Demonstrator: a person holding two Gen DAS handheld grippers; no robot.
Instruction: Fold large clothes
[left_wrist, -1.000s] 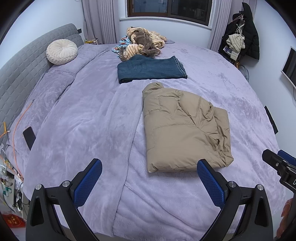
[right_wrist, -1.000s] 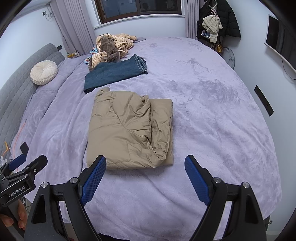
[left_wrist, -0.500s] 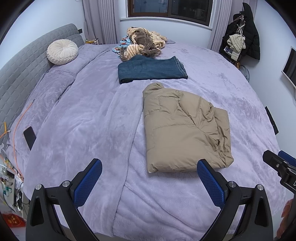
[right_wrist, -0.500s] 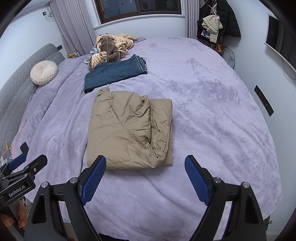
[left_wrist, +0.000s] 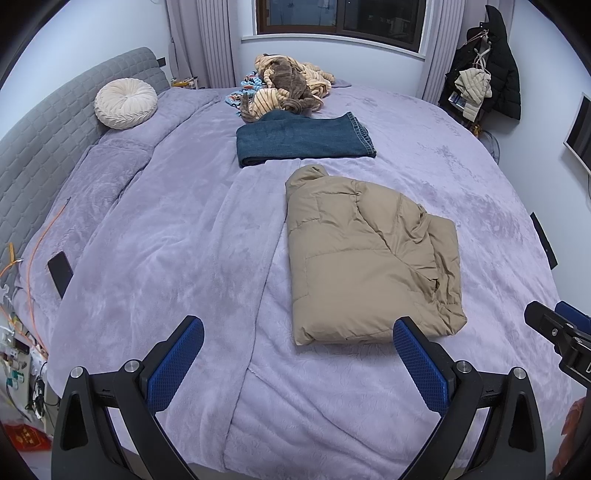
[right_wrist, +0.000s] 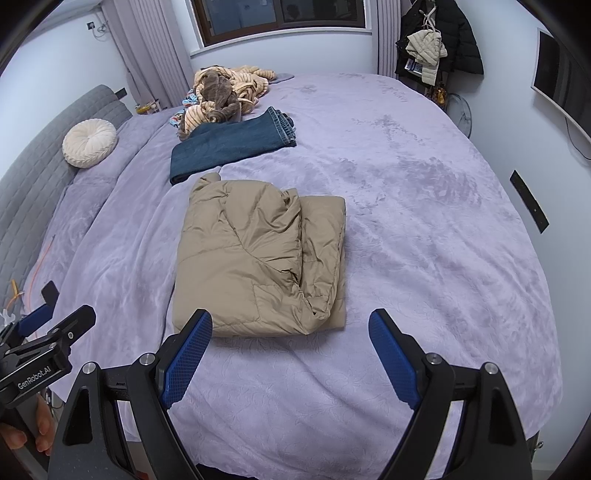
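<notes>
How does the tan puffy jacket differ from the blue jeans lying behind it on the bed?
The tan jacket is thick, shiny and puffy; the blue jeans are flat, matte denim. The jacket lies near the foot of the bed; the jeans lie farther off, beside a heap of striped clothes. Both are folded into neat rectangles.

A plush lilac-purple bedspread (left_wrist: 166, 236) is showing faint embossed floral tracery along its near edge. On it, a folded puffer jacket (right_wrist: 258, 258) is showing plain khaki-tan with quilted seams. Farther off, folded denim jeans (left_wrist: 303, 138) are appearing deep indigo-blue. Beyond them, a heap of fleecy clothes (left_wrist: 288, 88) is mixing cream-and-tan stripes with brown, a light-blue printed fabric peeking out at its left. At far left, a round pleated cushion (left_wrist: 125, 103) is looking ivory against a grey quilted headboard (left_wrist: 40, 147).
</notes>
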